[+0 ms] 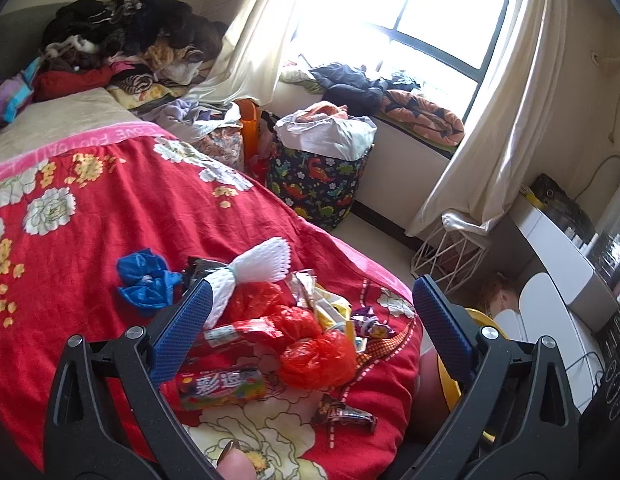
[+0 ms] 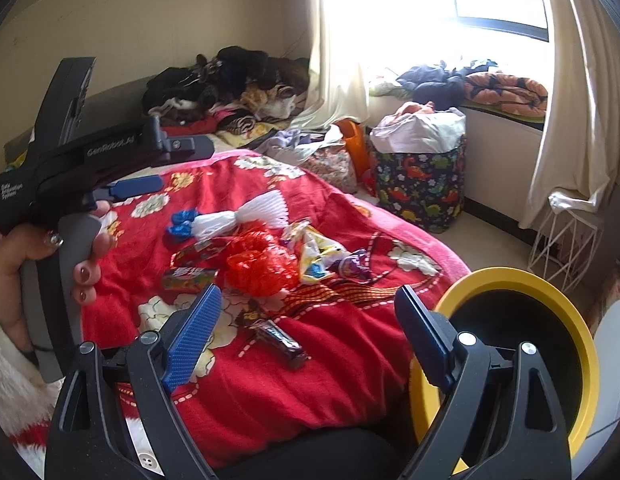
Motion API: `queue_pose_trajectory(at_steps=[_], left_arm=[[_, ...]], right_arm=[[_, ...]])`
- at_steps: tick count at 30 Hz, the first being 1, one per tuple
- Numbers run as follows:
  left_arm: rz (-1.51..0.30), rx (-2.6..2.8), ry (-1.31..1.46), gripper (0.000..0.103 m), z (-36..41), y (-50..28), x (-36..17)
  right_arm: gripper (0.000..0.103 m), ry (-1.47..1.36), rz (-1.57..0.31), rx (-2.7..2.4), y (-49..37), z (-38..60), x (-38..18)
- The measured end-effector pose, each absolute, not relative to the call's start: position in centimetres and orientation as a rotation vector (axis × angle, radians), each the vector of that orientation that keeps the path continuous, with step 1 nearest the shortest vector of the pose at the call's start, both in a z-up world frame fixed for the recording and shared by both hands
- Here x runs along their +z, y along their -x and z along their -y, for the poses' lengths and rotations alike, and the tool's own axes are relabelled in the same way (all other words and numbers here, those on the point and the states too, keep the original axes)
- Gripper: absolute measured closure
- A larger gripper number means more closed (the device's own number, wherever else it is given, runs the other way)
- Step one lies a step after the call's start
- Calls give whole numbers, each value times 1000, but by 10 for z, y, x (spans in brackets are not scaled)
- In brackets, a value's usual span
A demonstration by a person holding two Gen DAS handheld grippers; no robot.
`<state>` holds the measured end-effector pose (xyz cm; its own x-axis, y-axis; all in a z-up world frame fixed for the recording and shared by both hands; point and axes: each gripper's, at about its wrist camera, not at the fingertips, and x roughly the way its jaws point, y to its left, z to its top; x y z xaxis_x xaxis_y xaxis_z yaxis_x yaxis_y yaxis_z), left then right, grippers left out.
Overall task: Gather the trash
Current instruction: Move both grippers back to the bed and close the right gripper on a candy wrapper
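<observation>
Trash lies heaped on the red floral blanket (image 1: 109, 216) of the bed: a candy tube (image 1: 221, 390) printed "彩..." (remaining characters unreadable), red plastic bags (image 1: 318, 356), white foam netting (image 1: 257, 268). The left gripper (image 1: 310, 320), marked "GenRobot.AI", and right gripper (image 2: 307, 316) both hover with jaws spread, beside a yellow-rimmed bin (image 2: 550, 280).

Daylight enters through the large dark-framed window (image 1: 442, 12), overexposed to pure white in both views; glare bleeds across the cream fabric curtains (image 2: 342, 60). Room otherwise moderately bright, with saturated colour on the red flowered bedspread (image 1: 121, 216). Soft shadows only, deepest inside the yellow-rimmed black bin (image 2: 510, 344). Strong fisheye bending toward the edges, dark vignette in the corners. Focus fair at centre, slightly soft throughout, with compression smear.
</observation>
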<state>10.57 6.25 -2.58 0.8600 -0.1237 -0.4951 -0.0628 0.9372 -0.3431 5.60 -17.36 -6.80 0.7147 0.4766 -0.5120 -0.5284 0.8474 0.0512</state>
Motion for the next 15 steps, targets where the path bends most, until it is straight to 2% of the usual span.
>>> queue_pose_trajectory(at_steps=[12, 15], left_arm=[[-586, 45, 407, 11, -101, -111, -48], [-610, 58, 405, 16, -106, -117, -57]], right_arm=[[20, 202, -627, 679, -71, 135, -88], [23, 225, -664, 694, -79, 127, -97]])
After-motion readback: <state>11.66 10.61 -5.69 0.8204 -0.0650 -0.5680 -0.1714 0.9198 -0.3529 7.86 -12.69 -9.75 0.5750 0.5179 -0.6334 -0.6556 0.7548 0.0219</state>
